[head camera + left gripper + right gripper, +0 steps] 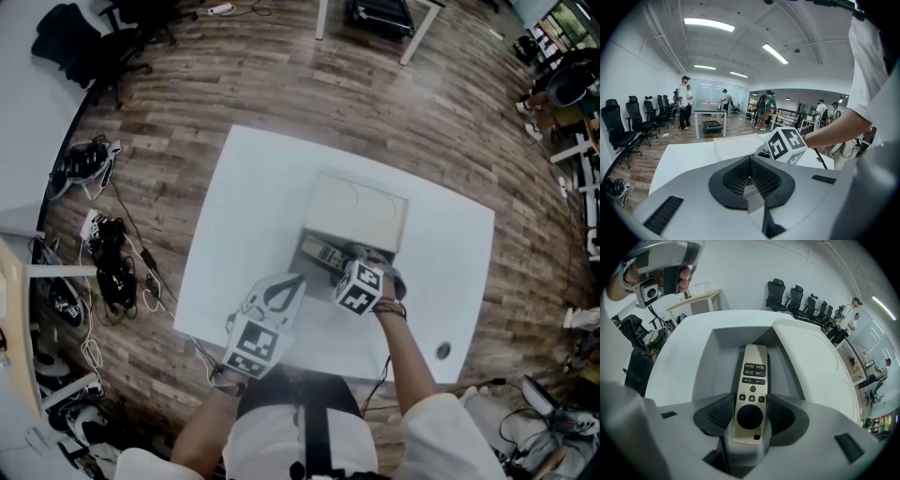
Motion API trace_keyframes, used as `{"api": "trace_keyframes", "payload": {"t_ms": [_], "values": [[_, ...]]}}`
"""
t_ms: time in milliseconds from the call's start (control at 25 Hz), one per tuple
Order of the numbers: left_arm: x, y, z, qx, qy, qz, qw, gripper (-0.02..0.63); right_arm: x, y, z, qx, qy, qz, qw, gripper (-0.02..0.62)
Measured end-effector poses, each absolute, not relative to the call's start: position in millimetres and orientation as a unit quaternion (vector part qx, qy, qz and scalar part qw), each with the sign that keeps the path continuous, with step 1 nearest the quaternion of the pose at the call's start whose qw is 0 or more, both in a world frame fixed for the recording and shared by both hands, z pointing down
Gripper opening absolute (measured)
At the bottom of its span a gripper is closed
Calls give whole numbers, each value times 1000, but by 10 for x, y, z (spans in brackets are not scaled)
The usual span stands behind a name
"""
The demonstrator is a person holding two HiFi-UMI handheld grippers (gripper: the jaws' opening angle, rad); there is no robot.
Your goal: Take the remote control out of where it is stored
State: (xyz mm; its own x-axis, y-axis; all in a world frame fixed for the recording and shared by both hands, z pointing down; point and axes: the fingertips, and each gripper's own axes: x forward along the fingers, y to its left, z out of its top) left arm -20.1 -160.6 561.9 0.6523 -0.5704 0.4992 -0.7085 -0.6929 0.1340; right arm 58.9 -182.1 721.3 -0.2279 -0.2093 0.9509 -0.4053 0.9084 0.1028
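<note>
Right now the right gripper point(750, 417) has its two dark pads pressed against the long sides of the remote control point(752, 380), pinching it at the end with the large round button. From those jaws the slim, pale-gold remote runs straight ahead, buttons facing up, over the grey open compartment point(717, 350) of a storage box. Whether its far end touches the compartment floor cannot be told. Ahead and to the right of this gripper is the box's white lid point(813, 364), which covers the far part of the box. From the head view the right gripper point(339, 266) reaches in over the box's near edge, with the remote control point(322, 253) just beyond its tips and the lid point(358, 214) farther on. The box stands on a white table point(239, 216). The left gripper point(750, 161) is well off to the right gripper's left and nearer the person, raised above the table; its jaws are pressed together with nothing between them. Ahead of it shows the right gripper's marker cube point(785, 144).
</note>
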Motion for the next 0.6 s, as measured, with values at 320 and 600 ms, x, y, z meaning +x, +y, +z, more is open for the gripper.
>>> {"api": "trace_keyframes", "payload": {"t_ms": [320, 600], "values": [[-179, -1608, 5638, 896, -355, 216, 157, -12, 584, -1835, 7214, 206, -784, 90, 579, 195], [-204, -1603, 5623, 894, -360, 217, 156, -12, 707, -1820, 7253, 241, -786, 100, 560, 195]]}}
